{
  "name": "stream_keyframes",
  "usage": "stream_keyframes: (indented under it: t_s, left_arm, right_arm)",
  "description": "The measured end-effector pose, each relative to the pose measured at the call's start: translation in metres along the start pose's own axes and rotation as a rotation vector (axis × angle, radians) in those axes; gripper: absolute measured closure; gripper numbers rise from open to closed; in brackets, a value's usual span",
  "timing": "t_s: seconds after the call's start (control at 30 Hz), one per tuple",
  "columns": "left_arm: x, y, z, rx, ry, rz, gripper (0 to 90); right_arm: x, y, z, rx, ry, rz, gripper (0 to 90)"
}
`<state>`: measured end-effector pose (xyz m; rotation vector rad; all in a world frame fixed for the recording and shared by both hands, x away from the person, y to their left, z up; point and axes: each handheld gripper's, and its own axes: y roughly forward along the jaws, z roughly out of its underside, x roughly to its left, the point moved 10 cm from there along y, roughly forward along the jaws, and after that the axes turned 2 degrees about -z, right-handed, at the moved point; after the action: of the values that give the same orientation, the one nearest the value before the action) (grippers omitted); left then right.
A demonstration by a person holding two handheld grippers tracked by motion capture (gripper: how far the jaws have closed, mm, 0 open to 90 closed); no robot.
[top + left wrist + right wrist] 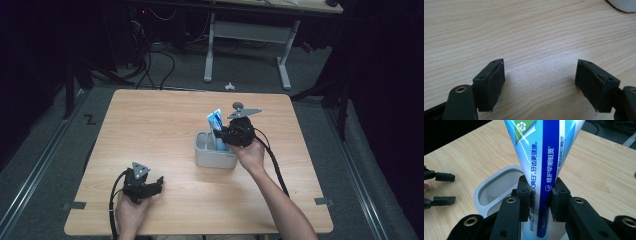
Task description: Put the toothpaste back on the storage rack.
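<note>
Pinching toothpaste tube (541, 170) between jaws, above holder (496, 187)

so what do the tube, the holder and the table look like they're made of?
Toothpaste tube: glossy printed plastic laminate, by its sheen, pinched in the right hand-held gripper.
Holder: matte grey, probably moulded plastic, with rounded rims.
Table: light wood grain, likely laminate or veneer.

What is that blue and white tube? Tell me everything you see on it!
The toothpaste tube looks like soft, glossy plastic, white and light blue with a dark blue stripe, printed Chinese writing and a green recycling mark. It stands upright, flat crimped end up, its lower end in the grey holder. The right gripper pinches it between both black pads.
</note>
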<state>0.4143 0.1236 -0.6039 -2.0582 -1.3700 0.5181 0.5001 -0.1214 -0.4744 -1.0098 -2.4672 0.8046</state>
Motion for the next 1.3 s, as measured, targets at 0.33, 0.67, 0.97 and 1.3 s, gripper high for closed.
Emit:
stream_keyframes:
  t_s: [0.33,0.67,0.97,1.3]
  left_arm:
    - [0.0,0.001,-0.001,-0.001,-0.003,-0.001,24.5]
    - [0.001,0.001,-0.001,-0.001,-0.003,-0.002,24.7]
    - [0.003,0.002,-0.002,-0.001,-0.011,-0.011,25.9]
    - [0.003,0.002,-0.002,-0.002,-0.013,-0.005,25.9]
  right_arm:
    - [0.001,0.004,0.005,0.029,-0.022,-0.004,72.3]
    - [0.002,0.006,0.007,0.019,0.001,-0.013,72.0]
    - [0.005,0.01,0.006,0.011,-0.008,-0.023,70.3]
    - [0.007,0.012,0.004,0.004,-0.007,-0.004,61.6]
